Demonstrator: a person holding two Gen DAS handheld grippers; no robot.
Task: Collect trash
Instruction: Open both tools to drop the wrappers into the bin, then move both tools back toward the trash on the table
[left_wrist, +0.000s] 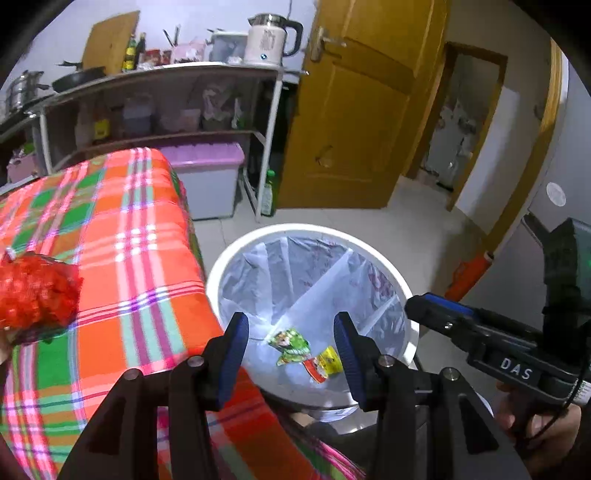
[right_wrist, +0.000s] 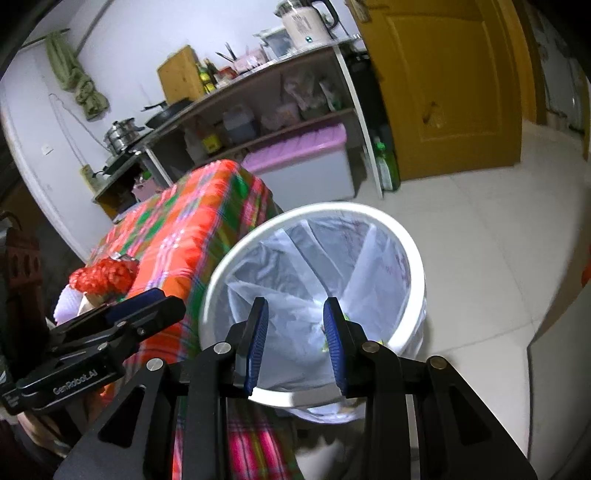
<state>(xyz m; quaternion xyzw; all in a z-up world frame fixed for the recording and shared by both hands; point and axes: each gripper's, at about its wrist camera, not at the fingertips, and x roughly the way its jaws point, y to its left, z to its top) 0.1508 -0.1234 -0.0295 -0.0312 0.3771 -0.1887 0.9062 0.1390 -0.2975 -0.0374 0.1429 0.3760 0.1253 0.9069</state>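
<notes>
A white trash bin (left_wrist: 221, 269) with a clear liner stands on the floor beside the plaid-covered table (left_wrist: 122, 236). A green snack wrapper (left_wrist: 290, 345) and a yellow-red wrapper (left_wrist: 323, 363) lie at its bottom. My left gripper (left_wrist: 291, 354) is open and empty above the bin's near rim. My right gripper (right_wrist: 295, 350) is open and empty over the bin (right_wrist: 413, 258); it also shows in the left wrist view (left_wrist: 436, 314). A red mesh bag (left_wrist: 37, 291) lies on the table's left; it also shows in the right wrist view (right_wrist: 105, 275).
A shelf rack (left_wrist: 166, 99) with pots, bottles and a white kettle (left_wrist: 267, 40) stands behind the table. A purple-lidded storage box (left_wrist: 210, 181) and a green bottle (left_wrist: 269, 194) sit on the floor by a yellow door (left_wrist: 354, 110). Tiled floor (right_wrist: 480, 240) lies right of the bin.
</notes>
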